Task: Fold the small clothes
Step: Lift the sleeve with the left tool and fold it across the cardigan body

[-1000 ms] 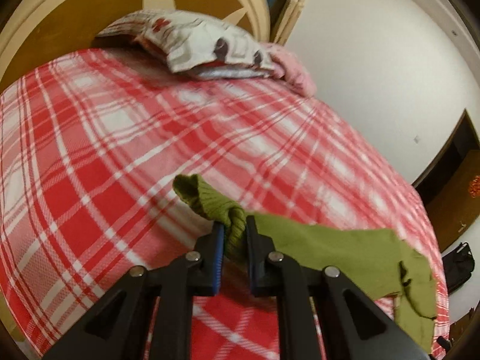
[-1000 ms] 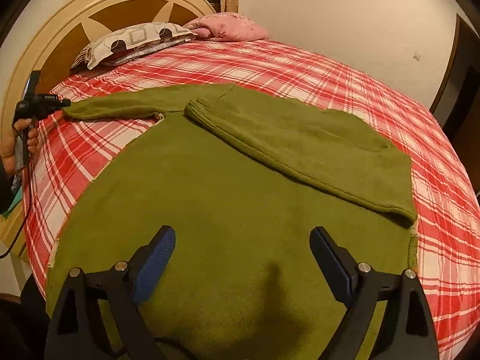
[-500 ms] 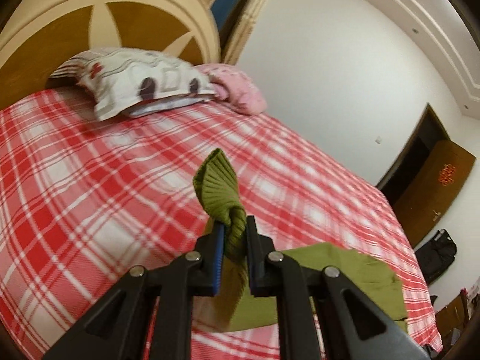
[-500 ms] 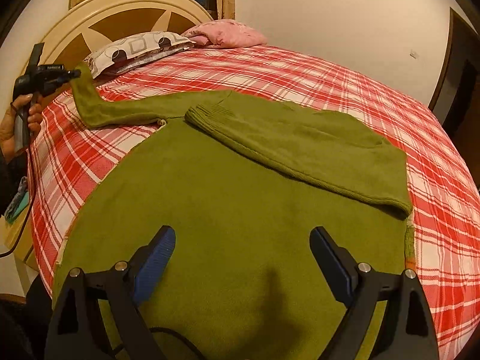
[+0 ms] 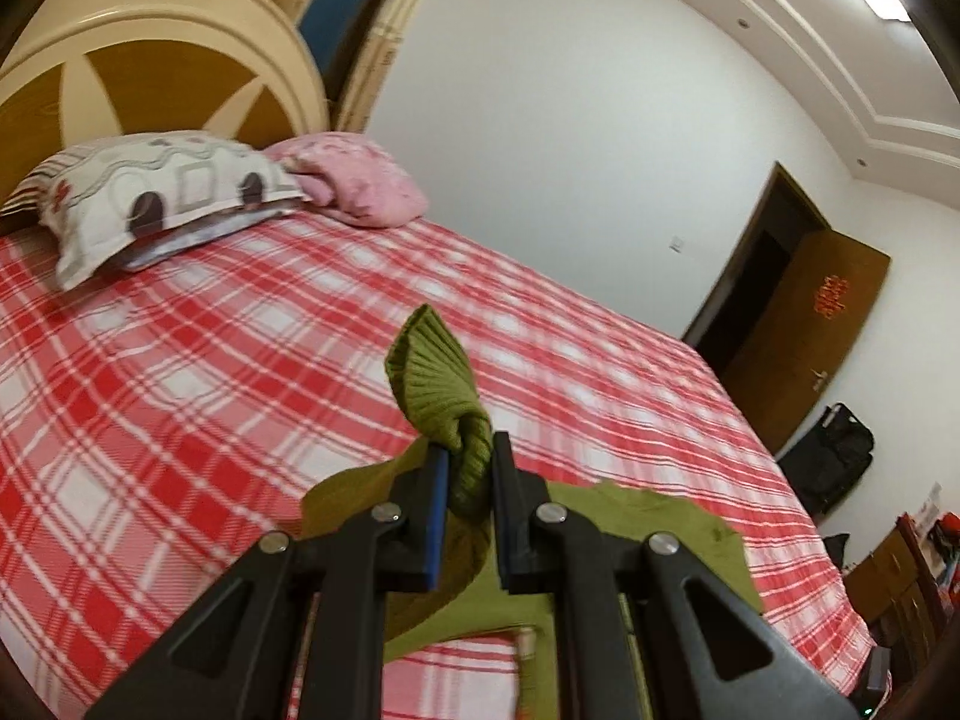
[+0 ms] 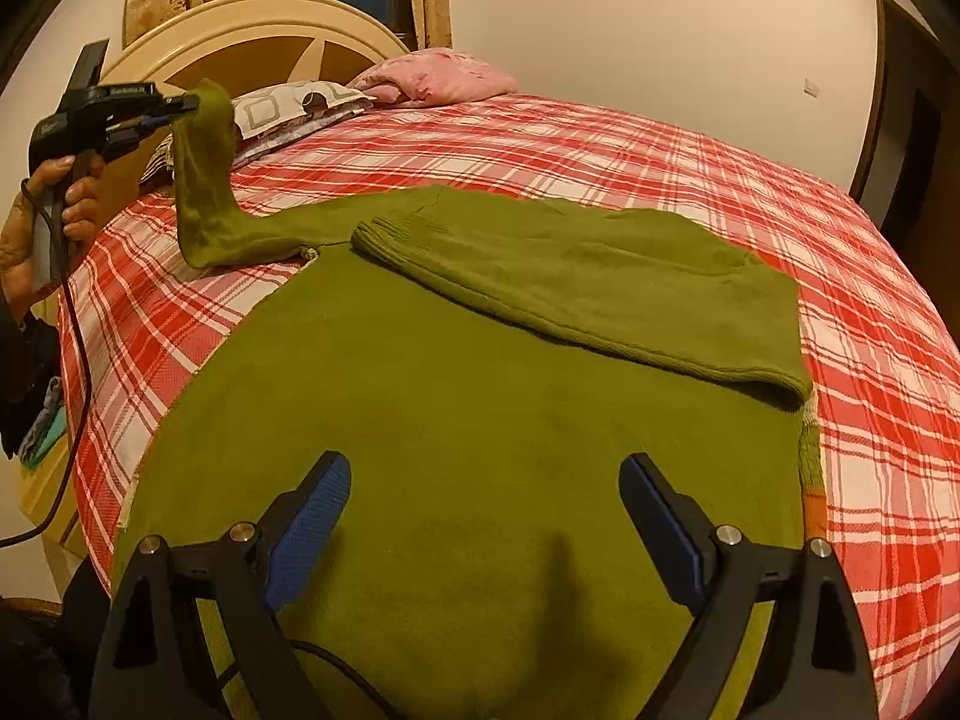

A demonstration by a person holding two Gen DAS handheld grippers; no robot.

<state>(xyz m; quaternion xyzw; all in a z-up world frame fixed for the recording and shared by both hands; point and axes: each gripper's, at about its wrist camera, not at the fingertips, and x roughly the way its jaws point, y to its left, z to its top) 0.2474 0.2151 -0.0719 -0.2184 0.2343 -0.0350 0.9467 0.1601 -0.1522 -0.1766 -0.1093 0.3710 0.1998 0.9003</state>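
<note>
Nearby, 2 pillows [image 5: 180, 192]; left hand-held gripper [image 5: 468, 468] clamps sleeve [image 6: 204, 180], right hand-held gripper [image 6: 480, 480] apart.

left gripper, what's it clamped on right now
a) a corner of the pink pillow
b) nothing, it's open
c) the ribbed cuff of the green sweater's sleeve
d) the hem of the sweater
c: the left gripper has its jaws pinched shut on the ribbed cuff of the green sweater, and the sleeve hangs lifted off the bed.
</note>
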